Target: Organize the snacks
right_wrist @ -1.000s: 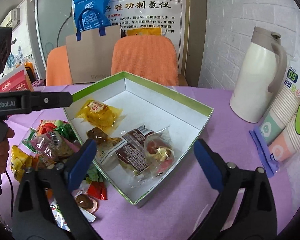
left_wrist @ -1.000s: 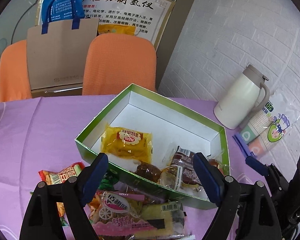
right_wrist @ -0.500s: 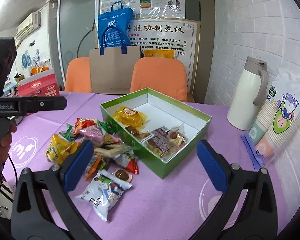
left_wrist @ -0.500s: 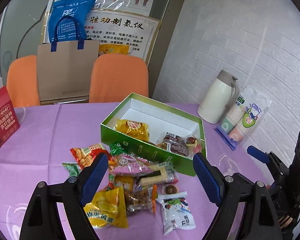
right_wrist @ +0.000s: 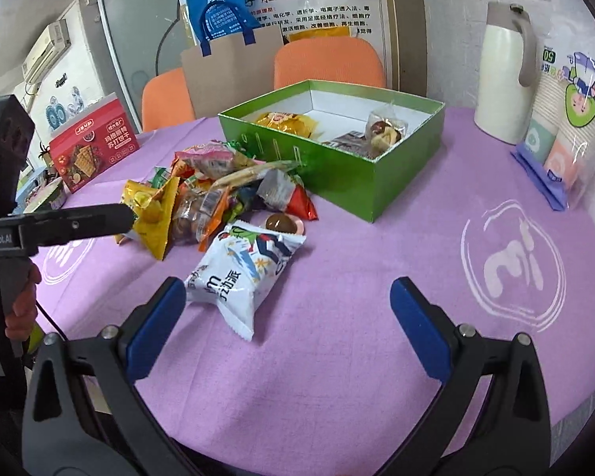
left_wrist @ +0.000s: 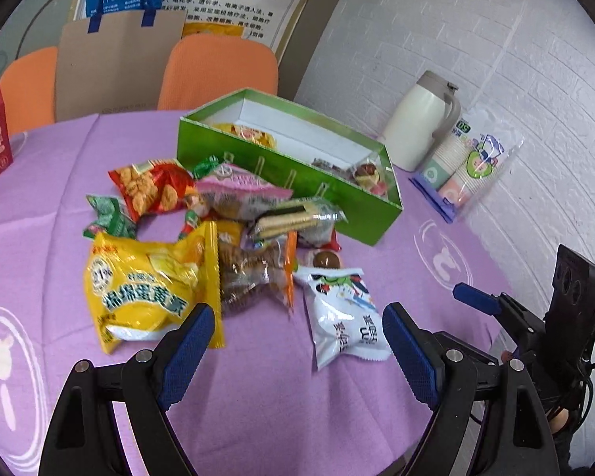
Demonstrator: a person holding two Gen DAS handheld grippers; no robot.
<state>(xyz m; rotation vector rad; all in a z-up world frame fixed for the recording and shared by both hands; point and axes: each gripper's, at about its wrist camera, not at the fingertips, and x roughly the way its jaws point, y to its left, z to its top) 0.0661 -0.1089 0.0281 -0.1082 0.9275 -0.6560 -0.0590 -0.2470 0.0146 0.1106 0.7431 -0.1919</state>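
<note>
A green box (left_wrist: 297, 182) (right_wrist: 337, 166) with a white inside stands on the purple table and holds a few wrapped snacks. In front of it lies a heap of snack packs: a big yellow bag (left_wrist: 146, 281), a red bag (left_wrist: 150, 188), a pink pack (left_wrist: 238, 186), a white pack (left_wrist: 343, 317) (right_wrist: 244, 267). My left gripper (left_wrist: 293, 337) hangs open and empty, low over the table just in front of the heap. My right gripper (right_wrist: 287, 309) is open and empty too, near the white pack. The left gripper's body (right_wrist: 59, 224) shows at the left of the right wrist view.
A cream thermos jug (left_wrist: 420, 119) (right_wrist: 505, 71) and a pack of paper cups (left_wrist: 468, 170) (right_wrist: 563, 119) stand right of the box by the white brick wall. A red cracker box (right_wrist: 93, 141) sits at the table's left. Orange chairs (left_wrist: 218, 71) and a paper bag (left_wrist: 115, 67) are behind.
Both grippers have pulled back from over the box and sunk lower; the snack heap now lies in full view ahead of them. Both stay open and empty.
</note>
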